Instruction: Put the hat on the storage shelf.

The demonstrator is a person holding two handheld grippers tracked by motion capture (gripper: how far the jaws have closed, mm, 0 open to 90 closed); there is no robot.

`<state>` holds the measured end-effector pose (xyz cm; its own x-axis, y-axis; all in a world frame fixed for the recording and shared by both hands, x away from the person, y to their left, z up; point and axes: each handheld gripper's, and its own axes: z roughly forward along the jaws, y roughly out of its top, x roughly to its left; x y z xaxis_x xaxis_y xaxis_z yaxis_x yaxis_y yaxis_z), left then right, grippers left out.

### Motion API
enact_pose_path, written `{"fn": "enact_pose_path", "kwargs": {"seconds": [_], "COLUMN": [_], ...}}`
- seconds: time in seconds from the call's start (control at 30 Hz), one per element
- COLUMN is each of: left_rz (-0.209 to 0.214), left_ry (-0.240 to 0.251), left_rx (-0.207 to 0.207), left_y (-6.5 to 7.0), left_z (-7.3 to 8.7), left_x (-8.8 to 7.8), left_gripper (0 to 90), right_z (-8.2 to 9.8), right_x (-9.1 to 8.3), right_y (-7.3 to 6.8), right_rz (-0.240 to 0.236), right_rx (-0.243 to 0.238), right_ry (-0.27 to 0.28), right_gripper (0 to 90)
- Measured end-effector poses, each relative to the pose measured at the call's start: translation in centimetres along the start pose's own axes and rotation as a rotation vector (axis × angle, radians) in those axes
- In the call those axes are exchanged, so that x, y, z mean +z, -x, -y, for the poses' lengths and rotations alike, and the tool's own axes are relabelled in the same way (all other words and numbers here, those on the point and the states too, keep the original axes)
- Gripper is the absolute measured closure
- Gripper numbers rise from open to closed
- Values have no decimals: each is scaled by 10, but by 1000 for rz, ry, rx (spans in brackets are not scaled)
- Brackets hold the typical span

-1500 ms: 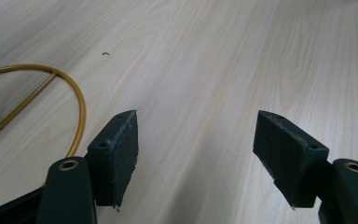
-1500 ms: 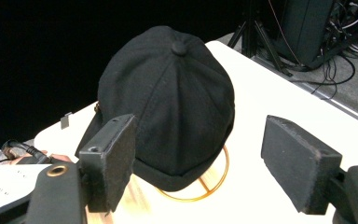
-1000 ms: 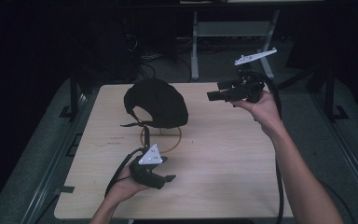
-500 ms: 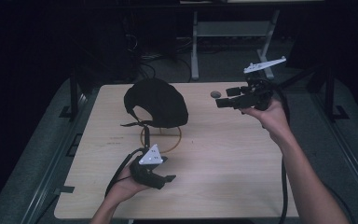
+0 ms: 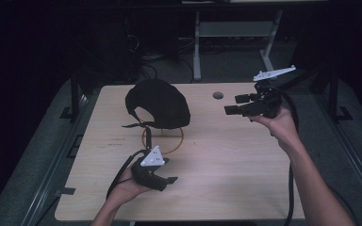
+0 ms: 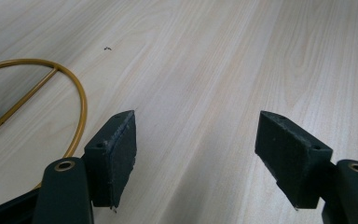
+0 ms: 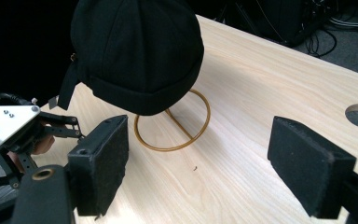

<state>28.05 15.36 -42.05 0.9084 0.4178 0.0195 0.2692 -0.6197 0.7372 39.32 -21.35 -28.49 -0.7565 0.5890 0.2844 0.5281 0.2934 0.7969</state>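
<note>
We see a black fabric cap (image 5: 158, 102) with stitched panels and a rounded crown sitting on a thin gold wire stand (image 5: 162, 140), whose ring-shaped base lies flat on the pale wood-grain table (image 5: 245, 169); in the high view the cap is at about eleven o'clock from the table's middle. A short strap hangs from the cap's lower edge on its left. In the right gripper view the cap (image 7: 137, 51) looms at twelve o'clock, the gold ring (image 7: 173, 123) curving out beneath it with one straight wire crossing the loop. Our right gripper (image 5: 235, 104) hangs above the table at about two o'clock, well apart from the cap, pointing toward it; its jaws have just been opening and stand wide, blocky black foam pads with nothing between them. Our left gripper (image 5: 168, 170) sits low near the table at about seven o'clock, a grey three-cornered plate on top, its jaws spread wide over bare wood, with the gold ring's edge (image 6: 74, 88) just beside its left pad. A round hole (image 5: 218, 95) pierces the tabletop at one o'clock.
</note>
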Motion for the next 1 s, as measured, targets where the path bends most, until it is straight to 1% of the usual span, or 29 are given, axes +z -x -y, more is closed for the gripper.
{"fn": "enact_pose_path", "kwargs": {"seconds": [0.17, 0.4, 0.5, 0.6, 0.7, 0.8, 1.0], "left_rz": [0, 0, -1, -3, -4, -3, -5], "left_ry": [-4, -7, -3, -11, -11, -4, -7], "left_rx": [4, 0, -6, 3, 4, -8, -7], "left_y": [0, 0, 0, -1, 0, 0, 0], "left_z": [0, 0, 1, 1, 1, 1, 2], "left_x": [0, 0, 0, 0, 0, 1, 1], "left_gripper": [289, 287, 287, 285, 285, 285, 284], "right_z": [8, 19, 25, 30, 37, 44, 59], "right_x": [-2, -4, -5, -6, -6, -6, -6], "right_y": [2, 7, 8, 10, 12, 14, 19], "right_rz": [3, 2, 10, 12, 11, 14, 14], "right_rx": [10, 28, 33, 40, 44, 54, 72], "right_ry": [-4, -10, -11, -13, -19, -29, -36], "right_gripper": [196, 193, 193, 190, 190, 189, 188]}}
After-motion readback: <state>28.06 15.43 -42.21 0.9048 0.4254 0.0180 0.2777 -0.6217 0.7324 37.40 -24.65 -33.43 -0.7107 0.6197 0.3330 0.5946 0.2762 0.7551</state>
